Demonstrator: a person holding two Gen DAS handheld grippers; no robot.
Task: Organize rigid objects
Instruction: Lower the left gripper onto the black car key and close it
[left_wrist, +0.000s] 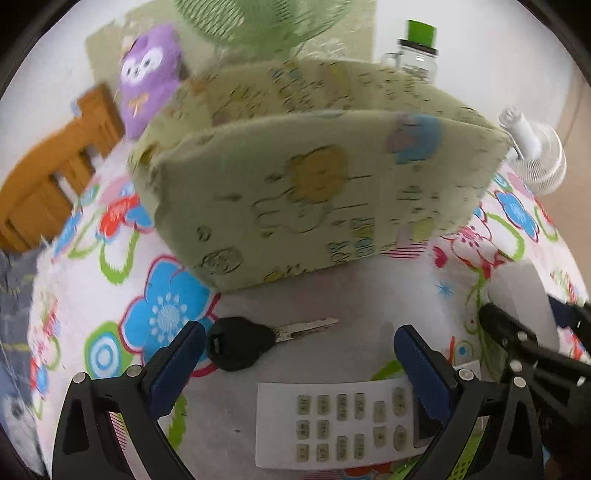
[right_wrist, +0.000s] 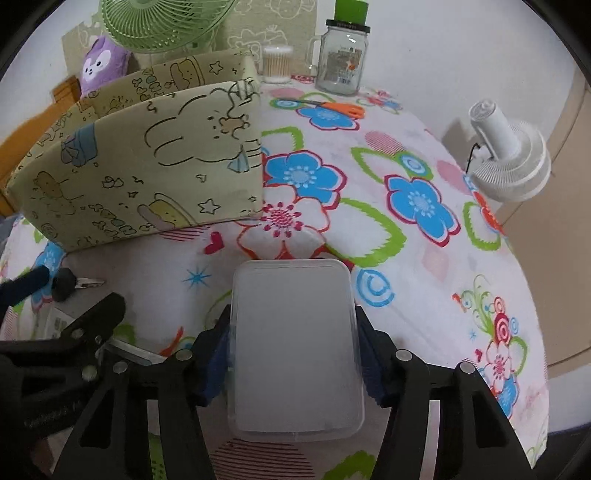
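My left gripper hangs open just above the flowered tablecloth. A white remote control lies between its blue-padded fingers, closer to the right one. A black-headed key lies near the left fingertip. A clear plastic box with a lid sits on the cloth, and my right gripper is shut on it, the pads touching its long sides. A pale green printed fabric bin stands behind, open at the top. The key and the left gripper's fingers show at the left of the right wrist view.
Behind the bin are a green fan, a purple plush owl, a cotton swab tub and a glass jar. Orange scissors lie near the jar. A white fan stands at the table's right edge, a wooden chair at left.
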